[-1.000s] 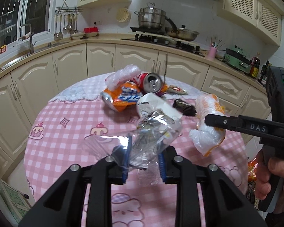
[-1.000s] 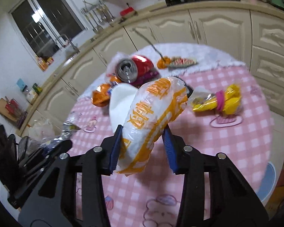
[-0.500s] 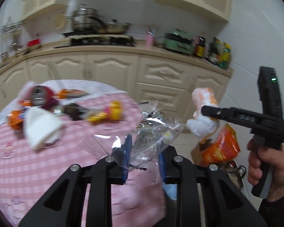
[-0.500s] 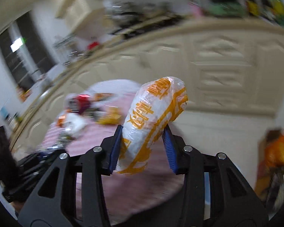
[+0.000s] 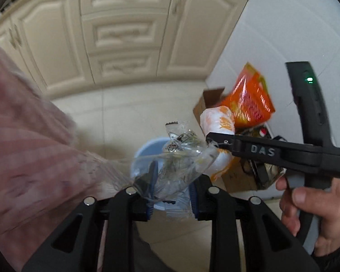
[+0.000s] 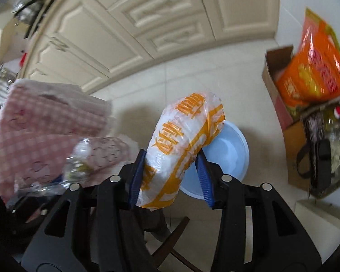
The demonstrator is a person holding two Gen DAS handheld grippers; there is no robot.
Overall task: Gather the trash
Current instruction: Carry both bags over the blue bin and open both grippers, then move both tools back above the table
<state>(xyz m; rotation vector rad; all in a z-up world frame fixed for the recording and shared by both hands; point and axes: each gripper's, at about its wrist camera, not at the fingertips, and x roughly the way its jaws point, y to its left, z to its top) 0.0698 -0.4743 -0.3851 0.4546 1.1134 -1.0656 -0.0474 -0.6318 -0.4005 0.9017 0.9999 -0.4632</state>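
My left gripper [image 5: 172, 176] is shut on a crumpled clear plastic wrapper [image 5: 181, 158] and holds it above a light blue bin [image 5: 145, 156] on the floor. My right gripper [image 6: 171, 170] is shut on a white and orange plastic bag [image 6: 183, 140] and holds it over the same blue bin [image 6: 229, 154]. In the left wrist view the right gripper [image 5: 219, 138] with its bag [image 5: 217, 122] is just right of the wrapper. The wrapper also shows in the right wrist view [image 6: 83, 161] at the left.
The pink checked tablecloth [image 5: 22, 147] hangs at the left in both views [image 6: 40, 131]. A cardboard box [image 6: 276, 79] with an orange bag [image 6: 312, 68] and a dark bag [image 6: 324, 151] stand right of the bin by the wall. Cream cabinets [image 5: 124, 34] are behind.
Both grippers have swung away from the table to the right and tilted down toward the floor. They now hold their trash above the blue bin. Both grips are unchanged.
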